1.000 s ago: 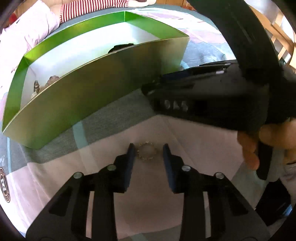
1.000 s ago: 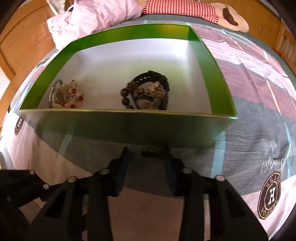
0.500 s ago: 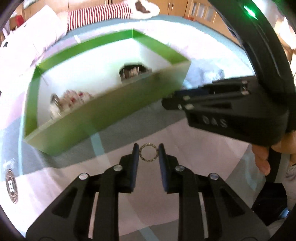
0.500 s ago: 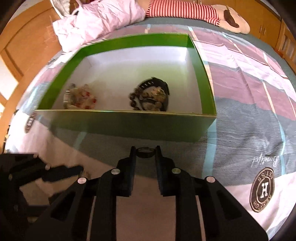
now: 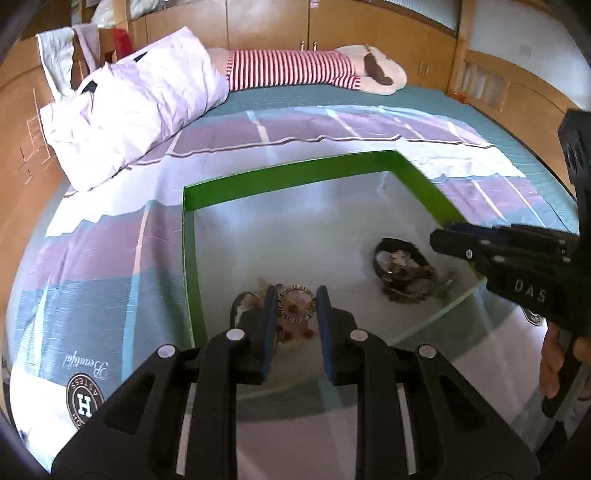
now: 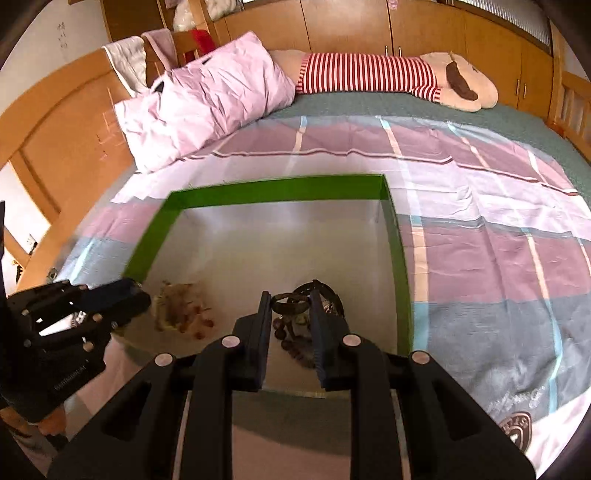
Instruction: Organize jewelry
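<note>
The left gripper (image 5: 296, 308) pinches a thin beaded ring (image 5: 296, 305), a gold-toned circle of tiny studs, between its blue-edged pads. The right gripper (image 6: 290, 308) clamps a darker, smooth metal ring (image 6: 289, 303) the same way. Both hang above the green box (image 5: 291, 176), a shallow cardboard tray with glossy green walls and a pale, reflective floor. Inside lie a pale cluster with red beads (image 6: 181, 308) on the left and a black-strapped watch tangled with brown beads (image 5: 402, 267) on the right (details blurred). The box sits on a bedspread (image 6: 480, 236) of pink, lilac and grey-blue blocks, lightly creased. Behind it are a crumpled pink pillow (image 6: 210, 107), a red-striped plush toy (image 6: 373, 75) and smooth wooden cabinets (image 6: 343, 26).
</note>
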Action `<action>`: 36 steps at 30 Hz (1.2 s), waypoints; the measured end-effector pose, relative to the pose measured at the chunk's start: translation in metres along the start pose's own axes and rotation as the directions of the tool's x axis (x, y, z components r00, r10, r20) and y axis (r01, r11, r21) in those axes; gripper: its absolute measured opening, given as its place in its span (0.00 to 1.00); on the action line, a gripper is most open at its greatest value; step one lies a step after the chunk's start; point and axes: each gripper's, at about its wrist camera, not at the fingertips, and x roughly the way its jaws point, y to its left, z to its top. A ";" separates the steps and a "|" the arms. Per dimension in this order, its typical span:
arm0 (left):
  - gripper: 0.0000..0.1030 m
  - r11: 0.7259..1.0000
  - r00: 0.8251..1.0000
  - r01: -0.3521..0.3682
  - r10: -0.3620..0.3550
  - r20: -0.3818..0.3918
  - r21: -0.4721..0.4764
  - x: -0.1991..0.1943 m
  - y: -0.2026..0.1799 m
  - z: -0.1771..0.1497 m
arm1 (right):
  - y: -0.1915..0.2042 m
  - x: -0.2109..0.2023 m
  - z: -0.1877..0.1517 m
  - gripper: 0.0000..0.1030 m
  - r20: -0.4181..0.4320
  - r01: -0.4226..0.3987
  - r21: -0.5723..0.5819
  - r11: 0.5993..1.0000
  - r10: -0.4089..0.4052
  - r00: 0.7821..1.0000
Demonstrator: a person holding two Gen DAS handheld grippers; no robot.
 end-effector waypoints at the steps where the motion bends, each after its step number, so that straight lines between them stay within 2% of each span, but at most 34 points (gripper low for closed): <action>1: 0.21 1.000 1.000 0.001 -0.001 -0.008 -0.010 0.004 0.002 0.000 | -0.001 0.004 0.000 0.20 -0.007 -0.002 0.003 1.000 0.002 1.000; 3: 0.21 1.000 1.000 -0.010 0.009 -0.017 -0.019 0.012 0.004 0.000 | -0.002 0.011 -0.001 0.21 -0.026 -0.005 0.004 1.000 0.005 1.000; 4: 0.30 0.999 1.000 -0.016 0.016 -0.018 -0.027 0.016 0.007 0.001 | -0.002 0.013 -0.001 0.22 -0.031 -0.001 0.002 1.000 0.001 1.000; 5: 0.46 0.999 1.000 -0.023 0.023 -0.018 -0.036 0.016 0.008 0.000 | -0.002 0.013 0.000 0.35 -0.035 0.007 0.000 1.000 -0.007 0.999; 6: 0.52 0.999 0.999 -0.032 0.032 -0.010 -0.042 0.016 0.010 -0.001 | -0.001 0.011 0.000 0.54 -0.030 0.017 -0.001 1.000 -0.017 0.999; 7: 0.57 0.998 0.999 -0.042 0.042 -0.002 -0.042 0.012 0.011 -0.001 | -0.001 0.006 -0.001 0.60 -0.012 0.023 0.000 1.000 -0.023 1.000; 9: 0.60 0.997 0.998 -0.065 0.066 0.011 -0.033 0.009 0.009 0.000 | 0.003 -0.006 -0.001 0.67 0.029 0.039 -0.015 0.999 -0.039 0.999; 10: 0.67 0.997 0.997 -0.073 0.074 0.022 -0.032 0.005 0.009 0.000 | 0.003 -0.009 0.000 0.69 0.035 0.045 -0.023 0.999 -0.044 0.998; 11: 0.73 0.996 0.996 -0.078 0.079 0.032 -0.035 0.002 0.009 0.000 | 0.005 -0.015 0.000 0.77 0.049 0.056 -0.030 0.998 -0.054 0.997; 12: 0.75 0.996 0.996 -0.083 0.084 0.040 -0.037 -0.002 0.009 0.000 | 0.006 -0.020 0.000 0.87 0.066 0.068 -0.031 0.997 -0.066 0.996; 14: 0.79 0.995 0.994 -0.093 0.095 0.046 -0.039 -0.006 0.009 0.001 | 0.007 -0.028 -0.001 0.93 0.096 0.090 -0.030 0.995 -0.087 0.992; 18: 0.88 0.993 0.992 -0.110 0.113 0.048 -0.052 -0.011 0.010 0.003 | 0.004 -0.030 -0.001 0.96 0.072 0.097 -0.021 0.995 -0.095 0.993; 24: 0.90 0.993 0.994 -0.105 0.107 0.036 -0.055 -0.012 0.007 0.003 | -0.006 -0.028 -0.002 0.99 0.049 0.089 0.045 0.995 -0.091 0.995; 36: 0.92 0.995 0.994 -0.100 0.101 0.027 -0.025 -0.012 -0.002 0.000 | 0.002 -0.028 -0.004 0.99 0.045 0.100 0.017 0.995 -0.101 0.994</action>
